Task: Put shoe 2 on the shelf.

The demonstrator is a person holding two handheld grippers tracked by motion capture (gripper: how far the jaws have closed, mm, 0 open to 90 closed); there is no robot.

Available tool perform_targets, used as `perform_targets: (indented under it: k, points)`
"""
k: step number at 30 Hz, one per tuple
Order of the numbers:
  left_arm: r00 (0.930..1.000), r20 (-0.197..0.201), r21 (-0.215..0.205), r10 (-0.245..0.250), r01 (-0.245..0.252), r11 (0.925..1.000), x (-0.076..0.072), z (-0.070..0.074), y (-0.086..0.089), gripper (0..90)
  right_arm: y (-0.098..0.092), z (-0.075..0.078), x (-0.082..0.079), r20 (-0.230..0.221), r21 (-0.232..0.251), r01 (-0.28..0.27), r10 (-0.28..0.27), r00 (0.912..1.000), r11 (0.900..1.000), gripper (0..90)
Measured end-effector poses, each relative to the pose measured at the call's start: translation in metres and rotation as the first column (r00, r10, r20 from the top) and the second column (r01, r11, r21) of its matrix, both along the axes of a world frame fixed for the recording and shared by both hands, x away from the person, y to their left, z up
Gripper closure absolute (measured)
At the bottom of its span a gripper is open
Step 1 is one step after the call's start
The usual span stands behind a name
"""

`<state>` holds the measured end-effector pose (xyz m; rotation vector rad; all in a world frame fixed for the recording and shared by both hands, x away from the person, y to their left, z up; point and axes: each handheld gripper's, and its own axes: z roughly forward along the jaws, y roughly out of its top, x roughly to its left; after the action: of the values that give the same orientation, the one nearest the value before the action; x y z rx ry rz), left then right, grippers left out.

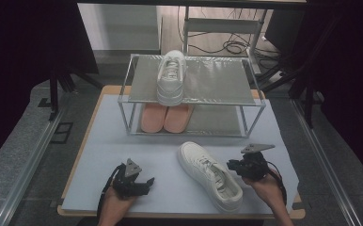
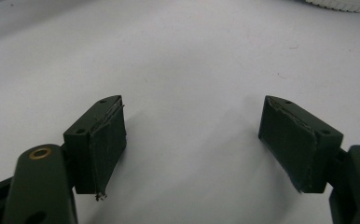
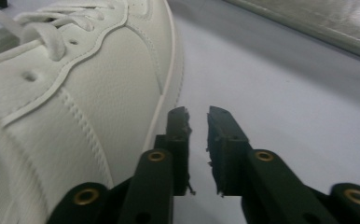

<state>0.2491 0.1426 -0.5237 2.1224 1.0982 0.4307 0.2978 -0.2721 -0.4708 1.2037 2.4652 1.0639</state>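
Observation:
A white sneaker (image 1: pixel 210 174) lies on the pale mat, toe toward the rack and heel toward the front edge. My right gripper (image 1: pixel 231 165) sits just right of its middle; in the right gripper view its jaws (image 3: pixel 197 126) stand a narrow gap apart with nothing between them, close beside the sneaker's side (image 3: pixel 75 93). My left gripper (image 1: pixel 144 183) rests at the front left, pointing toward the sneaker. Its jaws (image 2: pixel 192 135) are wide apart over bare mat, and the sneaker's sole edge (image 2: pixel 346 3) shows far off. A second white sneaker (image 1: pixel 171 77) stands on the rack's top shelf.
A two-shelf metal rack (image 1: pixel 217 80) stands at the back of the mat (image 1: pixel 123 141). A pair of pink shoes (image 1: pixel 165 117) sits on its lower shelf. Dark curtains flank the table, and cables lie on the floor behind.

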Motion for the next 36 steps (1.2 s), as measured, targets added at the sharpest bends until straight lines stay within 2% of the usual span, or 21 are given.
perform_targets:
  k: [8,15,19,25,36]
  points:
    - [1.0,0.0,0.001,-0.001,0.001,1.0,0.0,0.0,0.0,22.7,-0.011,0.022,-0.014,-0.008,-0.012,-0.002,0.002,1.0,1.0,62.2]
    - [1.0,0.0,0.001,0.0,0.0,1.0,0.0,0.0,0.0,22.7,-0.013,0.043,-0.026,-0.013,-0.005,-0.027,0.027,0.9996,1.0,55.3]
    - [1.0,0.001,0.001,0.0,0.0,1.0,0.0,0.0,0.0,22.7,-0.01,0.051,-0.033,-0.032,-0.01,-0.046,0.046,0.9984,0.999,51.5]
    - [1.0,0.001,0.001,0.0,0.0,1.0,0.0,0.0,0.0,22.7,0.001,0.047,-0.036,-0.097,-0.017,-0.096,0.094,0.9909,0.995,44.5]
    - [1.0,0.002,-0.004,0.003,-0.003,1.0,0.0,0.0,0.0,22.7,0.017,0.035,-0.026,-0.173,-0.093,-0.147,0.13,0.9764,0.985,49.0]
